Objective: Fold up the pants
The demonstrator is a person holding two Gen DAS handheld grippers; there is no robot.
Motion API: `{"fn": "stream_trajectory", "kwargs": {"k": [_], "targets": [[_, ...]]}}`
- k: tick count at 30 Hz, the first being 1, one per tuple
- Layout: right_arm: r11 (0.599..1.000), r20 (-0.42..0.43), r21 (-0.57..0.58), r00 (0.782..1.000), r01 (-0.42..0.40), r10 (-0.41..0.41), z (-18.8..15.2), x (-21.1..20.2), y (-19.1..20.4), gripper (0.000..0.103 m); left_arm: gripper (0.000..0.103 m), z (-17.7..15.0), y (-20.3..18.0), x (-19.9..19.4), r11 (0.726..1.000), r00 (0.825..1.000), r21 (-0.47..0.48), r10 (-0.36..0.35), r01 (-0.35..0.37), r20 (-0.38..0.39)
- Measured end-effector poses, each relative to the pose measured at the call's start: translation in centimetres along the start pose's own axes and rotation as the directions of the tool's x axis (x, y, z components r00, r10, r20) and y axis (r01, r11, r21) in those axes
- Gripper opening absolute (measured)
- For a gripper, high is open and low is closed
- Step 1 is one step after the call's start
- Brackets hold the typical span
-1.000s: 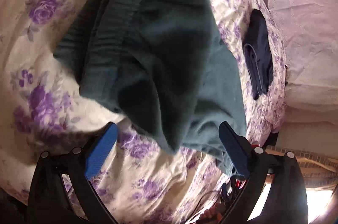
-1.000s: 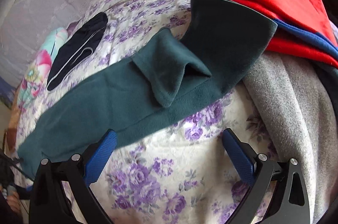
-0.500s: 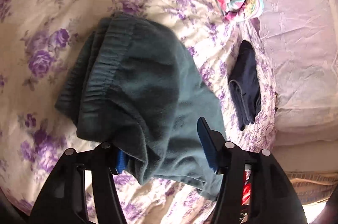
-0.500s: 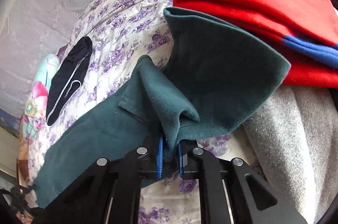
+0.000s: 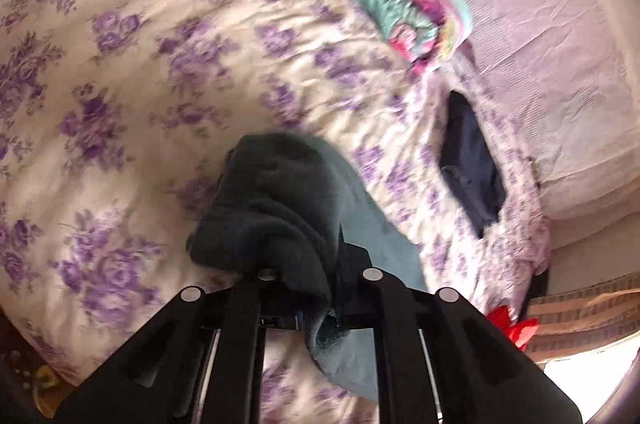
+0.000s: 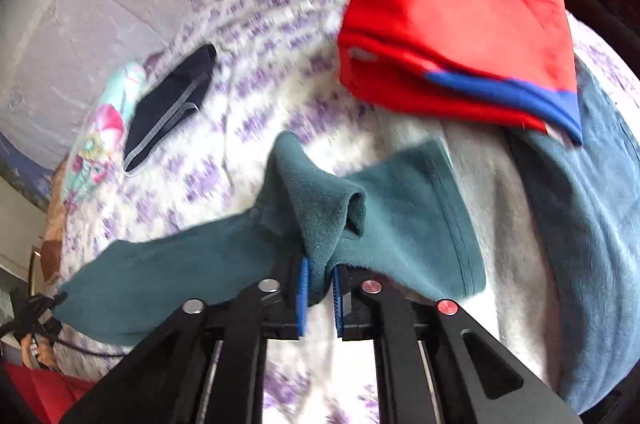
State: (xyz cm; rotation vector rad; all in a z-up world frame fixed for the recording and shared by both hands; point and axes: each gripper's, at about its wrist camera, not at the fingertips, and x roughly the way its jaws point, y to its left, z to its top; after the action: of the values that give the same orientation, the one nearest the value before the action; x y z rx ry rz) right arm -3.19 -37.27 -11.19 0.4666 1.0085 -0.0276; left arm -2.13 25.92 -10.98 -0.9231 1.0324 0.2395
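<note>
Left wrist view: the left gripper (image 5: 308,304) is closing, bunched teal pants (image 5: 280,208) between its jaws, above a bedspread (image 5: 132,72) printed with purple flowers. Right wrist view: the right gripper (image 6: 319,298) pinches a pants fold while its jaws ease open, near a red cloth (image 6: 460,24), grey blanket (image 6: 504,208) and dark folded garment (image 6: 168,108).

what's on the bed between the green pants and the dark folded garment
Only bare floral bedspread. The right wrist view shows purple-flowered cover and nothing else between the green pants and the dark folded garment; the left wrist view agrees.
</note>
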Motion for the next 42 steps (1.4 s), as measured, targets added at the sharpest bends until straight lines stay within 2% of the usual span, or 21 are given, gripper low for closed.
{"fn": "stream_trajectory", "kwargs": {"k": [1, 2, 3, 4, 6, 8, 11, 13, 14, 16, 18, 19, 22, 25, 28, 30, 31, 32, 35, 42], "targets": [[0.998, -0.056, 0.032, 0.997, 0.045, -0.044, -0.8, 0.9, -1.0, 0.025, 0.014, -0.3, 2.2, 0.2, 0.998, 0.997, -0.033, 0.045, -0.047, -0.055], [0.994, -0.094, 0.087, 0.994, 0.066, -0.058, -1.4, 1.3, -2.2, 0.025, 0.014, -0.6, 3.4, 0.8, 0.995, 0.994, -0.087, 0.039, -0.049, -0.103], [0.985, -0.095, 0.167, 0.995, 0.037, -0.022, -1.9, 0.9, -3.4, 0.025, 0.014, -0.9, 4.1, 0.7, 0.991, 0.994, -0.134, -0.008, -0.008, -0.113], [0.975, -0.065, 0.223, 0.998, 0.007, 0.007, -2.1, 0.1, -4.2, 0.025, 0.016, -1.2, 4.6, 0.0, 0.987, 0.994, -0.16, -0.046, 0.03, -0.096], [0.966, 0.008, 0.26, 1.0, 0.001, -0.004, -1.8, -1.9, -4.7, 0.026, 0.027, -1.3, 4.1, -1.5, 0.992, 0.998, -0.123, -0.038, 0.033, -0.044], [0.982, 0.05, 0.186, 0.998, 0.036, -0.047, -0.7, -3.2, -3.5, 0.026, 0.035, -0.9, 3.4, -2.1, 0.997, 0.999, -0.073, -0.022, 0.02, -0.028], [0.997, 0.065, 0.065, 0.997, 0.035, -0.039, 0.5, -3.4, -0.9, 0.026, 0.035, -0.5, 4.0, -2.1, 0.996, 0.998, -0.083, -0.039, 0.035, -0.046], [0.999, 0.074, 0.031, 0.997, 0.022, -0.024, 0.8, -3.2, 0.6, 0.041, 0.035, -0.4, 4.3, -2.1, 0.992, 0.998, -0.12, -0.046, 0.04, -0.043], [1.0, 0.08, 0.025, 0.997, 0.012, -0.014, 0.5, -3.3, 1.0, 0.042, 0.035, -0.4, 4.6, -2.4, 0.991, 0.998, -0.131, -0.046, 0.04, -0.037], [1.0, 0.078, 0.015, 0.997, -0.008, 0.007, 0.3, -3.0, 2.0, 0.042, 0.035, -0.6, 5.7, -3.4, 0.992, 1.0, -0.129, -0.005, 0.002, -0.025], [1.0, 0.069, -0.009, 0.998, -0.01, 0.011, -0.2, -2.9, 2.7, 0.042, 0.036, -0.5, 7.1, -4.4, 0.988, 0.997, -0.137, 0.07, -0.071, -0.014], [1.0, 0.067, -0.027, 0.998, -0.003, 0.005, -0.4, -2.8, 2.9, 0.042, 0.036, -0.3, 7.7, -4.7, 0.984, 0.997, -0.157, 0.08, -0.081, -0.011], [0.999, 0.059, -0.048, 0.998, 0.012, -0.009, -0.4, -2.4, 3.3, 0.043, 0.036, -0.5, 8.6, -4.7, 0.979, 0.999, -0.203, 0.016, -0.021, -0.029], [1.0, 0.056, -0.021, 0.998, -0.009, 0.011, -0.4, -2.2, 3.2, 0.043, 0.036, -1.1, 8.5, -3.4, 0.979, 0.998, -0.203, 0.0, -0.013, -0.064], [1.0, 0.054, -0.008, 0.998, -0.015, 0.016, -0.6, -2.1, 3.2, 0.044, 0.036, -1.5, 8.7, -2.6, 0.969, 0.998, -0.245, -0.031, 0.016, -0.058], [1.0, 0.052, -0.006, 0.999, -0.013, 0.013, -0.7, -2.1, 3.3, 0.044, 0.031, -1.5, 8.3, -2.7, 0.968, 0.998, -0.246, -0.06, 0.049, -0.036], [1.0, 0.053, -0.004, 0.998, -0.013, 0.013, -0.9, -2.1, 3.3, 0.044, 0.012, -1.4, 7.7, -2.9, 0.973, 0.997, -0.222, -0.068, 0.06, -0.025], [1.0, 0.056, -0.003, 0.998, -0.012, 0.012, -1.0, -2.2, 3.3, 0.044, 0.006, -1.2, 6.9, -3.2, 0.983, 0.998, -0.179, -0.057, 0.052, -0.023], [1.0, 0.058, -0.007, 0.998, 0.001, -0.001, -1.0, -2.4, 3.2, 0.044, 0.003, -0.5, 4.0, -5.0, 0.998, 1.0, -0.05, -0.029, 0.029, 0.01], [0.999, 0.057, 0.036, 0.998, 0.013, -0.015, -1.4, -2.6, 1.9, 0.047, 0.003, 1.3, 1.6, -6.8, 0.988, 0.99, -0.051, -0.143, 0.143, 0.0]]}}
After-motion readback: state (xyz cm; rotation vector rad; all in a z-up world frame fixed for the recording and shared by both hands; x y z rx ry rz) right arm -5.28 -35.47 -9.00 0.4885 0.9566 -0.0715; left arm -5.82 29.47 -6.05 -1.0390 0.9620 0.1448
